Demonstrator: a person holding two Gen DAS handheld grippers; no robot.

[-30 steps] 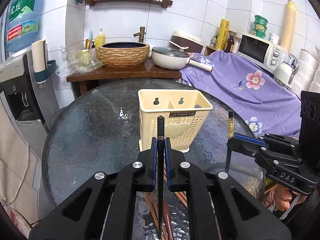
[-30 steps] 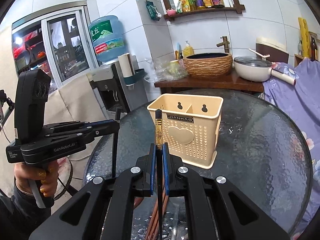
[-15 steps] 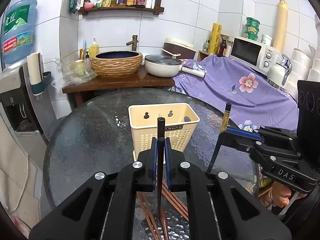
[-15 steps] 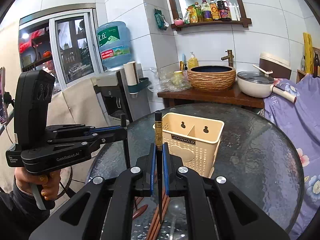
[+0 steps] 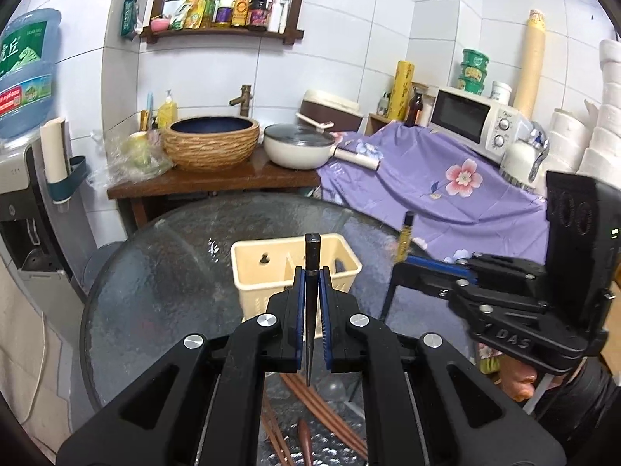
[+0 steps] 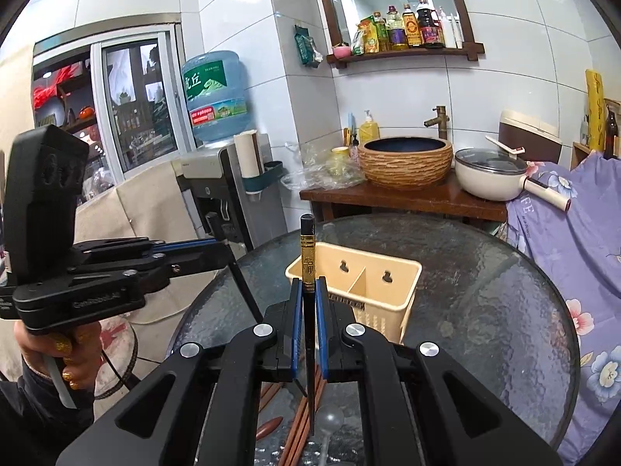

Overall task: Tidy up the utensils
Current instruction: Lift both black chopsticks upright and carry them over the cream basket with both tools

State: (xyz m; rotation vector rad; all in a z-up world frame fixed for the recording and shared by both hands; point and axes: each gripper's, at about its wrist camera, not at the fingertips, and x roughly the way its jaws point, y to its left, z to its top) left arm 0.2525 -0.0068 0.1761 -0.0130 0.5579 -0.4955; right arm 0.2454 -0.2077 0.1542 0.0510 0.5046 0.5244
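Chopsticks, 1 per gripper: the left gripper [image 5: 311, 283] is clamped on a plain black chopstick [image 5: 311, 256] held upright, and the right gripper [image 6: 306, 299] is clamped on a black chopstick with a gold band [image 6: 307, 256], also upright. Both hang above the glass table [image 5: 155, 291], just short of the cream 2-compartment holder [image 6: 388, 283]. Brown chopsticks [image 5: 330, 415] lie on the glass below.

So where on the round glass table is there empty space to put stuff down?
The glass table is bare to the right of the cream utensil holder, toward the purple flowered cloth, and behind the holder toward the wooden sink stand. The left side is bare too. The near edge is crowded: brown chopsticks lie under both grippers.
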